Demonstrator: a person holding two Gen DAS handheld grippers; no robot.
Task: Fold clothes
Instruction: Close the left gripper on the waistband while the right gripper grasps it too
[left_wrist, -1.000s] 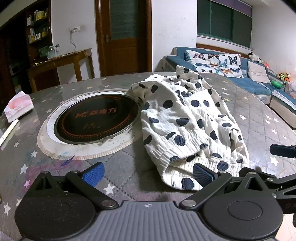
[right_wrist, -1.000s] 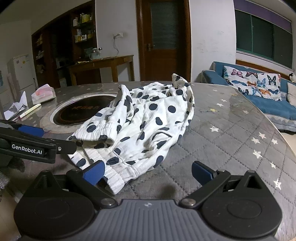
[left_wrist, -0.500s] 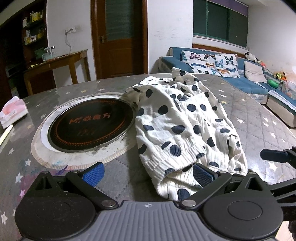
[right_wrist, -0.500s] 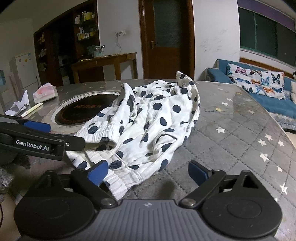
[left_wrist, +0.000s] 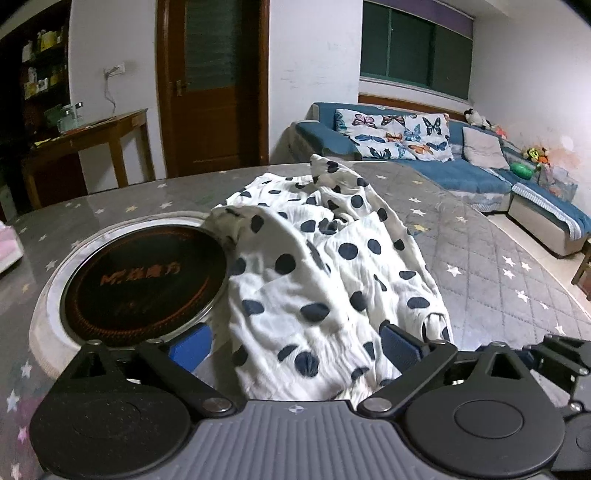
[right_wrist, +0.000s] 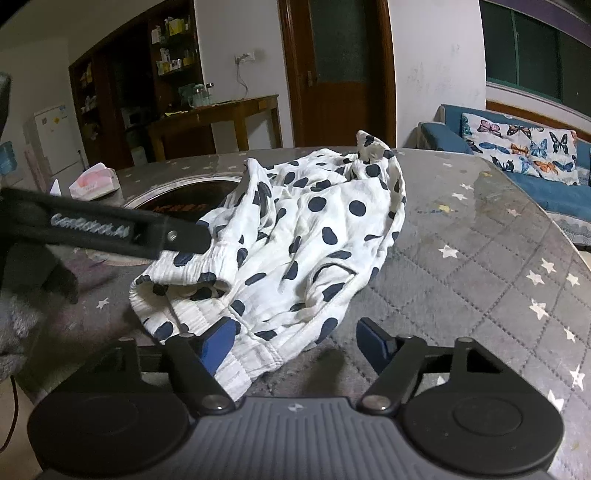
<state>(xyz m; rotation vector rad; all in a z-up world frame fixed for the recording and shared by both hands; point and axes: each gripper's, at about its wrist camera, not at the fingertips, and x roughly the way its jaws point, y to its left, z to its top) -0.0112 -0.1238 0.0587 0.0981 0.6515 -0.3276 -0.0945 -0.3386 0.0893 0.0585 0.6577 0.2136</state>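
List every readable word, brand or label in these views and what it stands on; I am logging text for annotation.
"GenRobot.AI": white lettering on the left hand-held gripper, motion-blurred.
"M" plus orange characters: on the black cooktop disc; characters not legible to me.
Fridge stickers and shelf packages: too small to read.

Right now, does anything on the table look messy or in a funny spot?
Yes. The spotted garment lies in a crumpled heap instead of flat, and one edge droops over the rim of the round black cooktop set into the table. Clothes resting on a cooker look out of place.
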